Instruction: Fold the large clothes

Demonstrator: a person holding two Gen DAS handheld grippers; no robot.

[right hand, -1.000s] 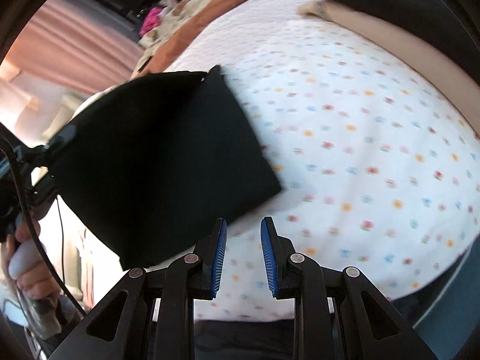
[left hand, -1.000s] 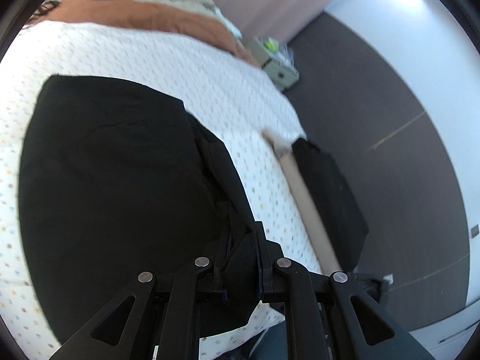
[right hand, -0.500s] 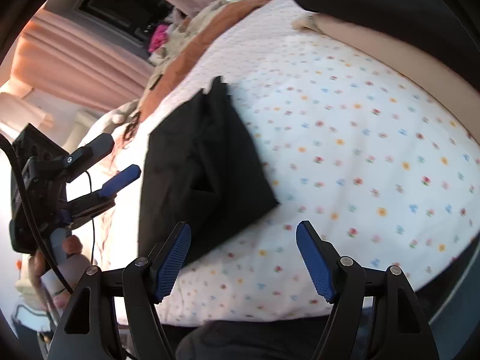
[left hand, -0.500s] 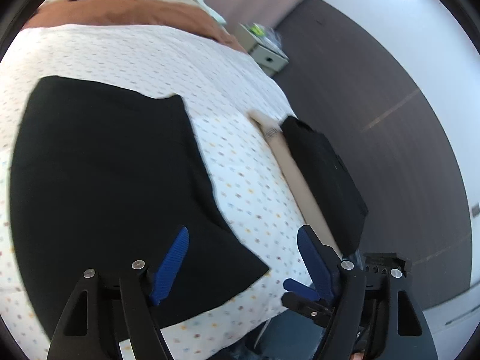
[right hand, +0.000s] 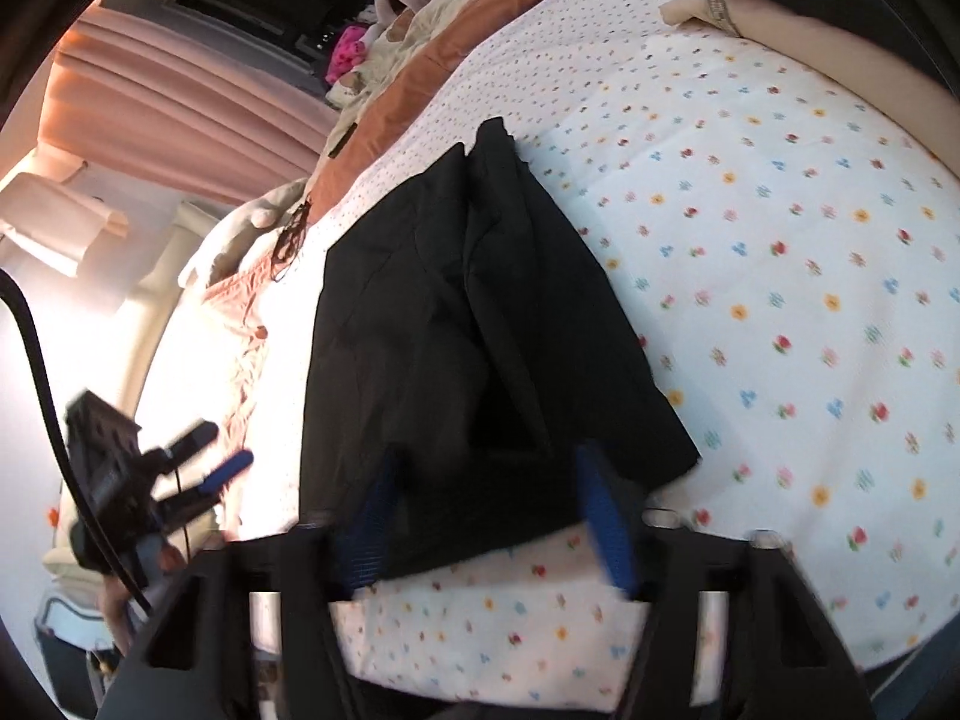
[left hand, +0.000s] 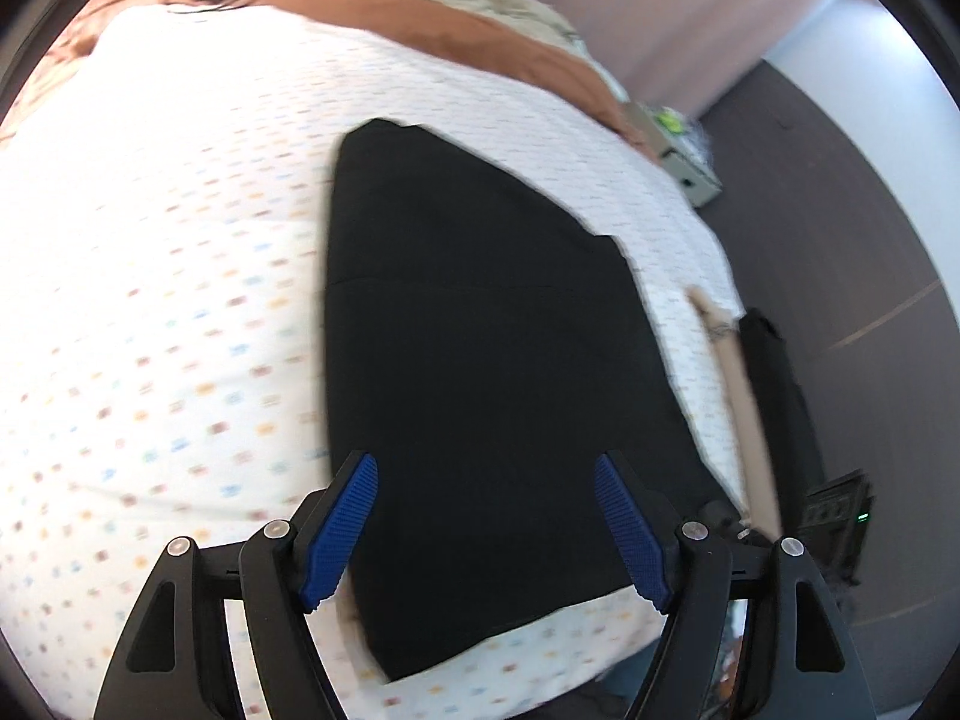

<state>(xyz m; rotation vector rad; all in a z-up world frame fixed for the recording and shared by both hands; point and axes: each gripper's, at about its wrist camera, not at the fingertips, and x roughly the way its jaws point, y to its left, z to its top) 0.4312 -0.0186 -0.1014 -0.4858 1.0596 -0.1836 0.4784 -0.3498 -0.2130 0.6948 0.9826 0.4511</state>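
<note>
The left gripper point(left hand: 486, 531) hangs over the near end of the black garment point(left hand: 498, 360), its blue-padded fingers point(left hand: 339, 525) spread wide apart with nothing between them but the cloth lying below. From the right wrist view the same gripper shows off to the side, blurred, held in a hand out past the bed's edge.

The right gripper point(right hand: 498, 519) is also spread wide, its blue fingers point(right hand: 606, 516) blurred, straddling the near edge of the black garment point(right hand: 474, 348) without pinching it. Whether the tips touch the cloth I cannot tell.

The garment lies folded on the bed, a dark slab with one straight long side and a stepped edge on the other. In the right wrist view its top layer looks rumpled, with creases running lengthwise.

Under it is a white sheet point(left hand: 156, 276) printed with small coloured flowers. Beyond the sheet lies a rust-brown blanket point(left hand: 480, 42) and a pale patterned one past that. Pink curtains point(right hand: 180, 102) hang along the wall. Another dark piece of clothing point(left hand: 780, 384) lies at the bed's far side, next to a beige strip, with grey floor beyond.
</note>
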